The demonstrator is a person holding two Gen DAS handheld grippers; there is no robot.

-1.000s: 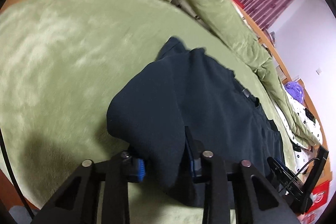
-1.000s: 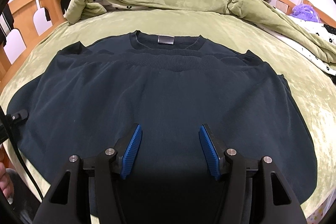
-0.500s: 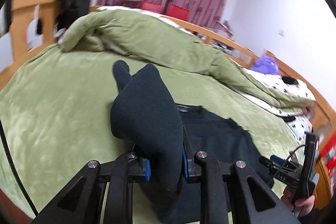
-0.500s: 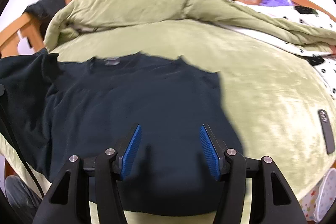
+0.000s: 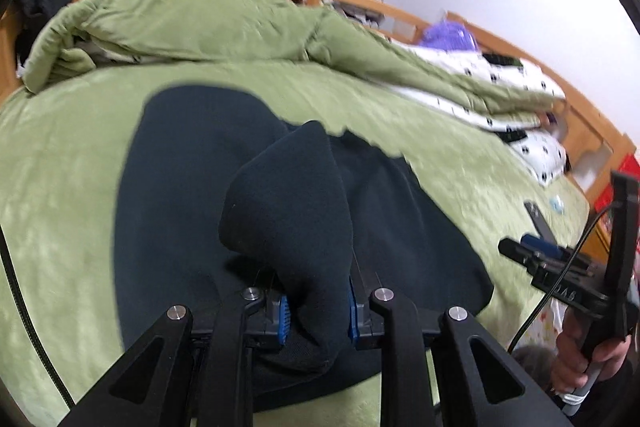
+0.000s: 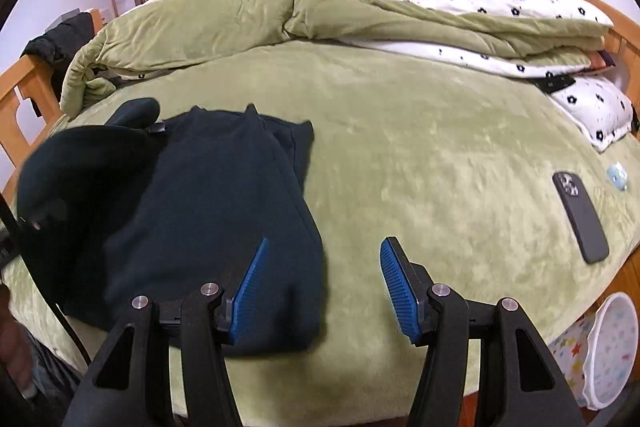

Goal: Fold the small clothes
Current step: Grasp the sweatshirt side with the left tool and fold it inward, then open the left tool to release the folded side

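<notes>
A dark navy sweater (image 5: 180, 207) lies on the green bed blanket (image 6: 440, 167), its left side lifted and drawn over its body. My left gripper (image 5: 316, 315) is shut on a bunched fold of that sweater (image 5: 288, 219), which stands up between the blue pads. In the right wrist view the sweater (image 6: 208, 211) looks narrow, with the raised part (image 6: 80, 163) at the left. My right gripper (image 6: 320, 283) hangs open over the sweater's right edge, nothing between its pads. A hand holds the right gripper (image 5: 560, 267) at the bed's near right.
A rumpled green duvet (image 6: 240, 23) with a white flowered lining lies across the back of the bed. A dark phone (image 6: 580, 215) and a small light-blue item (image 6: 618, 175) rest on the blanket at right. Wooden bed rails (image 6: 24, 87) ring the mattress; a white tub (image 6: 612, 347) stands on the floor.
My left gripper has carried the held fold up and to the right over the sweater's body. The spread sweater now looks narrower. The right view has swung right, off the sweater's middle.
</notes>
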